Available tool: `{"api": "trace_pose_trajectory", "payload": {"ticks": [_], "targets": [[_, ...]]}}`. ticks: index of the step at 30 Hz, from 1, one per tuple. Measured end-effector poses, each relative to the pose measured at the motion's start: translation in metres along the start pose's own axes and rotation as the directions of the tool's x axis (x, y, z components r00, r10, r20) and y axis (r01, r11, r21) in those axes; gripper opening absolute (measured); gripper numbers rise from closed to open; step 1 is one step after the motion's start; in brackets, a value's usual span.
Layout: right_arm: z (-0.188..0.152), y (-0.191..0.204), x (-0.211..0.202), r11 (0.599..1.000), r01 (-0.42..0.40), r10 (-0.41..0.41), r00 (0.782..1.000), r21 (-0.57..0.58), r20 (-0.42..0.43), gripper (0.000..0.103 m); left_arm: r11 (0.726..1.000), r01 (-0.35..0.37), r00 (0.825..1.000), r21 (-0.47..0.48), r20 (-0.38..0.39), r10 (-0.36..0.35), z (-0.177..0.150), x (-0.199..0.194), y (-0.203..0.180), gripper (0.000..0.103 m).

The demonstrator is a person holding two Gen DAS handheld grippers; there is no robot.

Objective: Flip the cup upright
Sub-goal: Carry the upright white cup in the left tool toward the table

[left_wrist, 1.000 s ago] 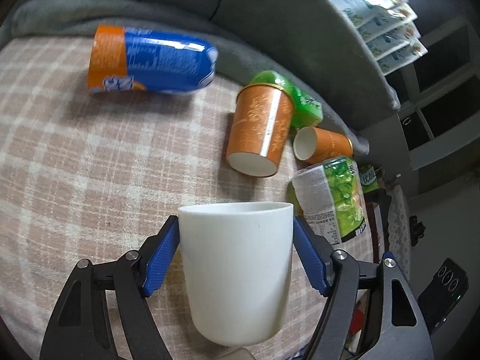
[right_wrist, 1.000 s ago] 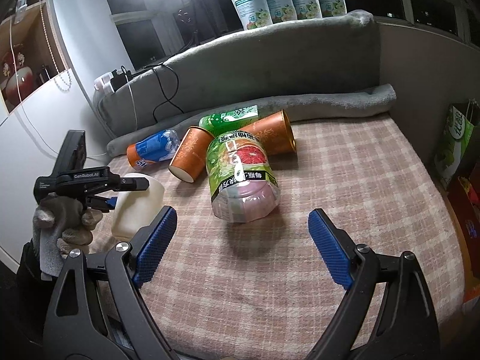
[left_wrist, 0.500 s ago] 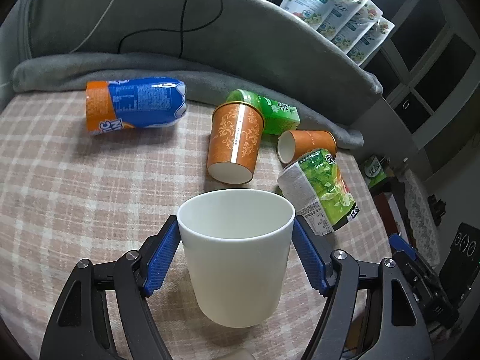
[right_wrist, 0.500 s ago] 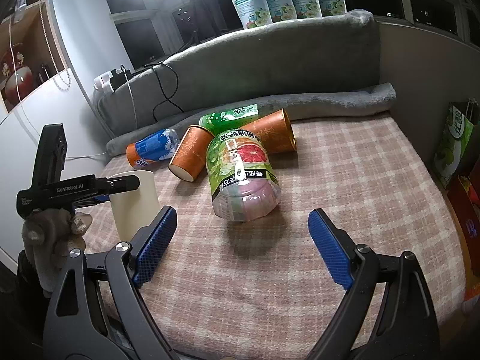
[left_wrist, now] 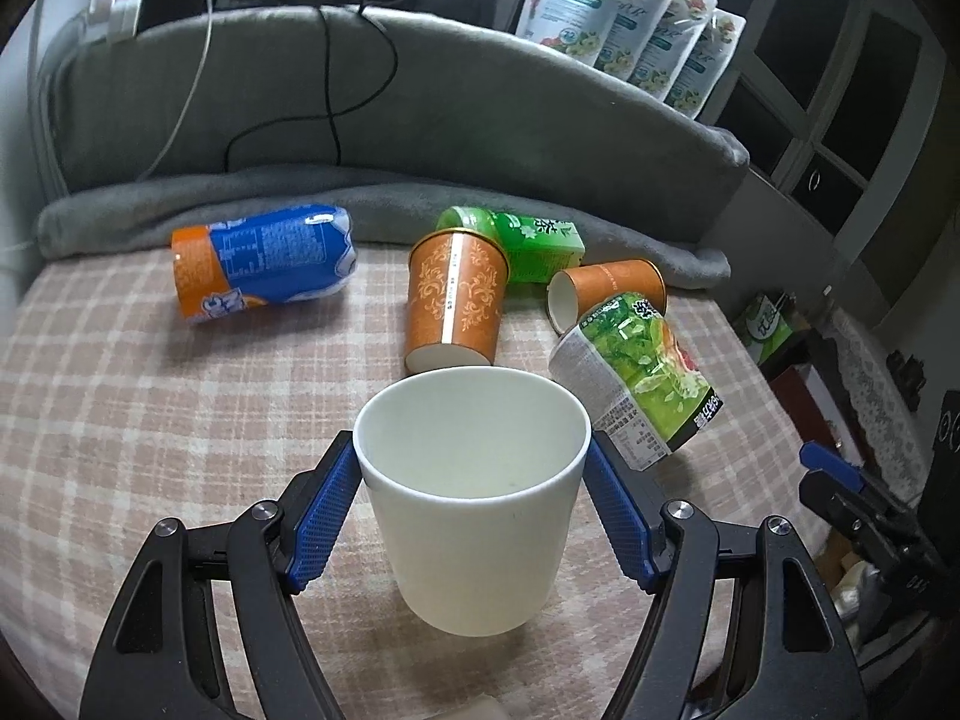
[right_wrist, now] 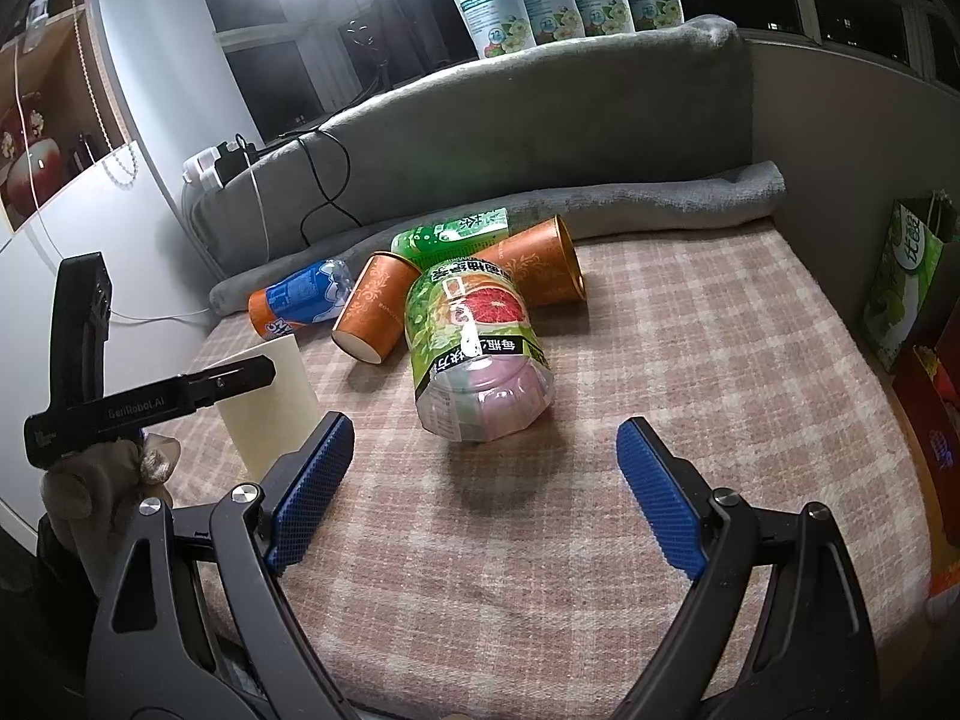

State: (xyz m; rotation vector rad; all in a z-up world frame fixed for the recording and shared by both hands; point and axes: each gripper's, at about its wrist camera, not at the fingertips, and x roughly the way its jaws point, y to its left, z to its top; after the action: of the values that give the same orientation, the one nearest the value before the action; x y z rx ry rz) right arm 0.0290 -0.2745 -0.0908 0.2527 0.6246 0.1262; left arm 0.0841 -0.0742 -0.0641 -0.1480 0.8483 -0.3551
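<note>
White cup (left_wrist: 471, 498) upright, mouth up, clenched between left tool (left_wrist: 471, 516) blue pads over checked blanket (left_wrist: 150, 420), orange paper cup (left_wrist: 453, 306) at 12 o'clock, right tool (right_wrist: 483, 480) spread wide, holding nothing

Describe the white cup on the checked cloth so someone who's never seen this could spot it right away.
Start at the pink checked cloth in front of the grey rolled blanket. At its near edge, the left gripper clamps a white cup between its blue pads. Unlike the patterned orange cups and labelled bottles lying on their sides behind it, this one is plain, upright and open at the top.
</note>
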Motion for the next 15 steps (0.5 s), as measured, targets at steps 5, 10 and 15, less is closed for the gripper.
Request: {"api": "trace_pose_trajectory", "payload": {"ticks": [5, 10, 15], "targets": [[-0.001, -0.002, 0.000, 1.000, 0.003, -0.003, 1.000, 0.006, -0.002, 0.092, 0.997, -0.050, 0.998, 0.061, 0.051, 0.047, -0.004, -0.004, -0.010, 0.074], [-0.001, -0.003, -0.001, 1.000, 0.005, -0.004, 1.000, 0.014, -0.003, 0.092, 0.992, -0.079, 0.995, 0.096, 0.073, 0.073, -0.009, -0.003, -0.016, 0.074], [-0.001, -0.004, -0.001, 1.000, 0.004, -0.004, 1.000, 0.018, -0.003, 0.092, 0.991, -0.081, 0.995, 0.103, 0.064, 0.075, -0.012, 0.000, -0.018, 0.074]]}}
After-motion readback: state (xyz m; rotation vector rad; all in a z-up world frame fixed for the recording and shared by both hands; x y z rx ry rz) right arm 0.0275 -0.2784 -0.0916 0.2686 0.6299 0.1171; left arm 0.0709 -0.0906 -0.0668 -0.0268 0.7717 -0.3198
